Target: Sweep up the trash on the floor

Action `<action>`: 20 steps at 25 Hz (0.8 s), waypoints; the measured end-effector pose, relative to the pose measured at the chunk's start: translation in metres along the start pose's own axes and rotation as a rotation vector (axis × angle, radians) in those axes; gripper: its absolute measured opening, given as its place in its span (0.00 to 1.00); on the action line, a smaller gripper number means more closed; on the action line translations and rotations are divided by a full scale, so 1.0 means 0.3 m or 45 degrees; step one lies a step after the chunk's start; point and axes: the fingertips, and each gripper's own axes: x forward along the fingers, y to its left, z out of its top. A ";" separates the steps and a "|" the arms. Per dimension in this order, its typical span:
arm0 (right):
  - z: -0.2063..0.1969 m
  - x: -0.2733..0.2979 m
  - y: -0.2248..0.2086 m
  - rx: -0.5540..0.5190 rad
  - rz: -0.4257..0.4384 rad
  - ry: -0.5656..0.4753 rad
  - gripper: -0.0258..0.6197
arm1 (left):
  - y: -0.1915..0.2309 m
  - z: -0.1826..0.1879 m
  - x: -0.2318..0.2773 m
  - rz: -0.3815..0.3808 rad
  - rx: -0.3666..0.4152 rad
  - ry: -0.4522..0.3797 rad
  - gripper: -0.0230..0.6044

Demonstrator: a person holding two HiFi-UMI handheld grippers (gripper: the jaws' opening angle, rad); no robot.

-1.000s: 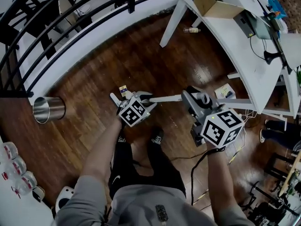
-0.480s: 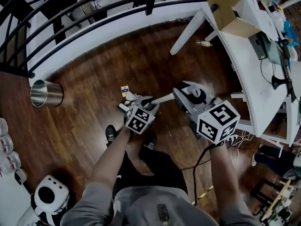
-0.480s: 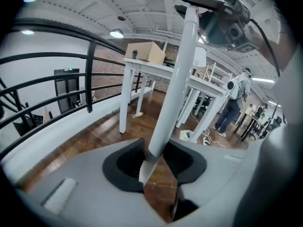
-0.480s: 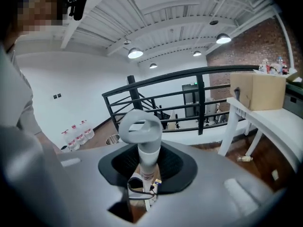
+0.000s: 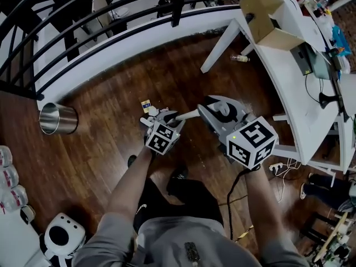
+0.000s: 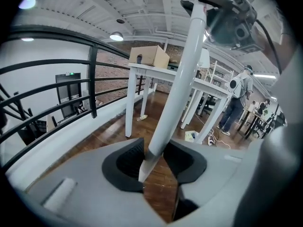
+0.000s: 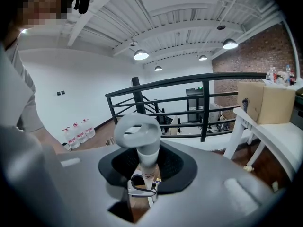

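Note:
A white broom handle [image 5: 189,115] runs between my two grippers in the head view. My left gripper [image 5: 159,117] is shut on its lower part, and the left gripper view shows the pole [image 6: 177,84] rising from between the pads. My right gripper [image 5: 210,111] is shut on the upper end, where the handle's hanging loop [image 7: 137,129] stands above the pads. A small yellow and blue scrap of trash [image 5: 146,104] lies on the wooden floor just beyond the left gripper. The broom's head is hidden.
A metal bin [image 5: 57,118] stands on the floor at the left. A white table [image 5: 289,82] with a cardboard box [image 5: 266,15] fills the right, and a small bottle [image 5: 240,58] lies by its leg. A black railing [image 5: 111,21] curves along the far side. Cables [image 5: 278,168] trail at the right.
Both grippers have swung and rolled with the handle, and the right one has come closer to the left. The person's feet have shifted. The scrap has stayed in place.

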 end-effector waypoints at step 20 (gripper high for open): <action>0.205 -0.735 -0.022 0.145 -0.151 -0.357 0.18 | -0.538 0.391 -0.167 -0.107 0.248 0.055 0.24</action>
